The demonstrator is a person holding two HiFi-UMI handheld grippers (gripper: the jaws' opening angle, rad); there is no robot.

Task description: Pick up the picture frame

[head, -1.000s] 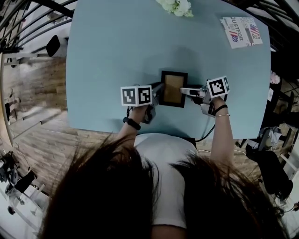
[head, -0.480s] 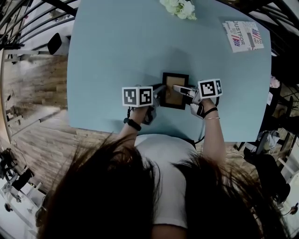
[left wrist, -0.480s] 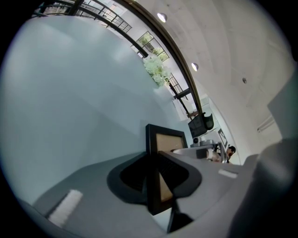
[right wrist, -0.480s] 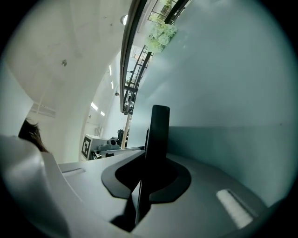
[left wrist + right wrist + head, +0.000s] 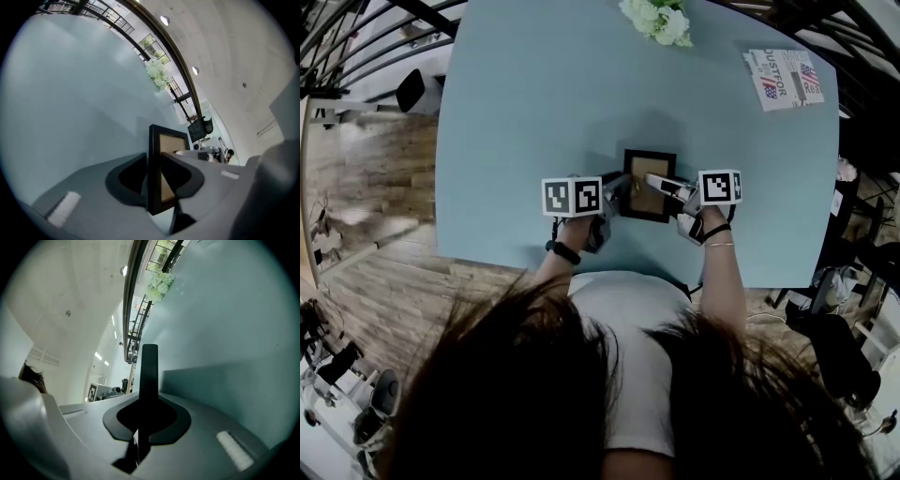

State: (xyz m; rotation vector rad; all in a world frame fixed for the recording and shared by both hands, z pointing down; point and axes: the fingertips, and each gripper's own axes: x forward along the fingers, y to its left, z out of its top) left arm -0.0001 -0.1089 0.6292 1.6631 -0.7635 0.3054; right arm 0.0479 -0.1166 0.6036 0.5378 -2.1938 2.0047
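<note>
The left gripper [image 5: 152,157] has its two grey jaws closed on the picture frame [image 5: 169,140], one jaw on each face of it, near its lower part. The frame is black with a light brown panel inside. It stands upright on its edge and I see it almost from the side. Under it is the pale blue table [image 5: 70,93], which runs far away from the gripper. At the far end are white flowers [image 5: 157,77]. Behind the table goes a dark railing [image 5: 117,21], and above is a pale ceiling with round lights [image 5: 164,20].
</note>
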